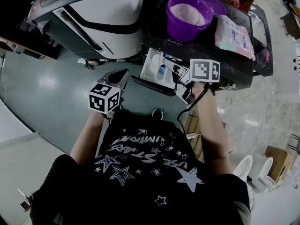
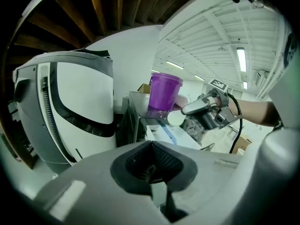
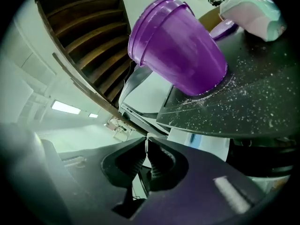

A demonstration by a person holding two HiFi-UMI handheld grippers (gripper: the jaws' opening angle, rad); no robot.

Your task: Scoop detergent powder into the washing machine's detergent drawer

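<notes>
While over the open drawer [image 1: 157,71], scoop [image 2: 176,118] below purple tub [image 1: 189,15].

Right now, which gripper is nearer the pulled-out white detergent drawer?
Right. The right gripper holds a white scoop over the drawer; the left gripper hangs apart to its left, above the floor.
</notes>
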